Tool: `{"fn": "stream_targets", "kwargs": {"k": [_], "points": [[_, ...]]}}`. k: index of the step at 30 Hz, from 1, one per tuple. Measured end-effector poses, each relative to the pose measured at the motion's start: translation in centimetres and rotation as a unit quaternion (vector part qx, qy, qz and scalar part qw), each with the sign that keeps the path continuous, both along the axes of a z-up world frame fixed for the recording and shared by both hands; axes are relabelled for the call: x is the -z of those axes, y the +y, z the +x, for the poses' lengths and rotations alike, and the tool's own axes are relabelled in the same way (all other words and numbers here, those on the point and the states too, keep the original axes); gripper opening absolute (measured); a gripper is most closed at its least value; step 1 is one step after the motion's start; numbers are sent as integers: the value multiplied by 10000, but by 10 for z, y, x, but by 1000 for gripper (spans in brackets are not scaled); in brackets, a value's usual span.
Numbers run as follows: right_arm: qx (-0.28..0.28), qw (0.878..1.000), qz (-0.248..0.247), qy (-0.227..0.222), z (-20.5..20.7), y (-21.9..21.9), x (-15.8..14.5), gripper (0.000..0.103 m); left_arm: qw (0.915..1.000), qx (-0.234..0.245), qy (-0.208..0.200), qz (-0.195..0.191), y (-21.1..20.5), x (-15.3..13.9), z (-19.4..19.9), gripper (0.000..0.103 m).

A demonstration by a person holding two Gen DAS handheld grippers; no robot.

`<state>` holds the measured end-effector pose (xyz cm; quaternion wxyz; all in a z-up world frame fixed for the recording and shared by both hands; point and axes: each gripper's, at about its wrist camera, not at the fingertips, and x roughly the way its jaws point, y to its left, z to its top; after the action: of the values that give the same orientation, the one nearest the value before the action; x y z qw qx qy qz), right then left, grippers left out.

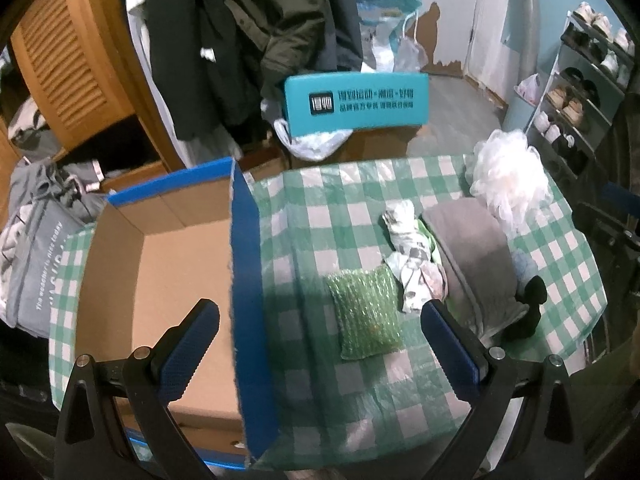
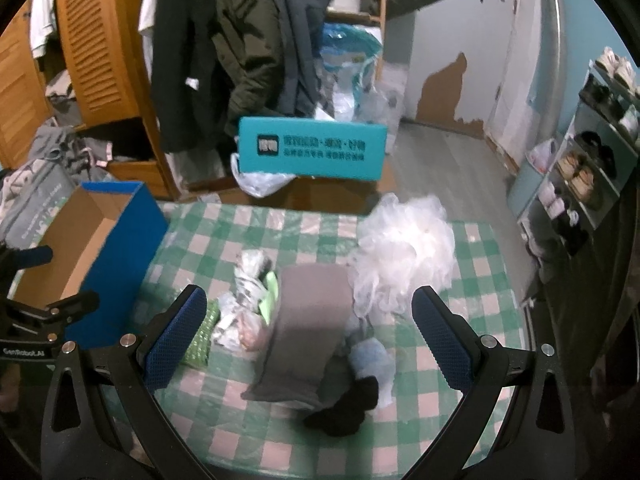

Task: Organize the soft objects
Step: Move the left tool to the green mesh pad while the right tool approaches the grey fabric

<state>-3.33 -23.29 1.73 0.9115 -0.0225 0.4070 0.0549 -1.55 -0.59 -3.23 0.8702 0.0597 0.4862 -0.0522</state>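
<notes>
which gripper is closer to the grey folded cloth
Right. The right gripper hangs open directly over the grey folded cloth, which sits between its fingers. The left gripper is open off to the cloth's left, by the cardboard box wall.

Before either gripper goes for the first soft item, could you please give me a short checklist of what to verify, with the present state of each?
1. Left gripper open and holding nothing: ok, fingers spread wide.
2. Right gripper open and holding nothing: ok, fingers spread wide.
3. Cardboard box open on top with room inside: ok, what shows of the floor is bare.
4. Soft items reachable on the checked tablecloth: ok; green bubble-wrap pouch, grey folded cloth, white mesh puff and black sock all lie right of the box.
5. Pouch free to lift alone: ok, nothing lies on it.
6. Grey cloth free to lift alone: not ok, it overlaps neighbouring items.
</notes>
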Motion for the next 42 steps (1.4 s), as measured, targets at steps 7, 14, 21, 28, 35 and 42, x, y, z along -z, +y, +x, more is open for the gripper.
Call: {"fn": "stream_targets", "kwargs": {"k": [7, 14, 21, 28, 35, 42], "points": [[182, 9994, 53, 298, 10, -11, 12, 101, 9990, 83, 445, 67, -7, 12, 25, 102], [220, 9977, 147, 622, 23, -10, 29, 101, 9962, 208, 838, 123, -17, 33, 37, 102], [192, 9956, 159, 907, 34, -5, 47, 101, 9928, 178, 1181, -2, -23, 50, 45, 102], [167, 9933, 240, 1116, 40, -2, 60, 101, 9897, 196, 1413, 86, -32, 71, 51, 102], [139, 9902, 314, 1351, 45, 3, 75, 101, 9870, 196, 1591, 133, -39, 88, 59, 102], [84, 9871, 143, 1594, 49, 9, 94, 101, 9841, 122, 1765, 149, -43, 107, 65, 102]]}}
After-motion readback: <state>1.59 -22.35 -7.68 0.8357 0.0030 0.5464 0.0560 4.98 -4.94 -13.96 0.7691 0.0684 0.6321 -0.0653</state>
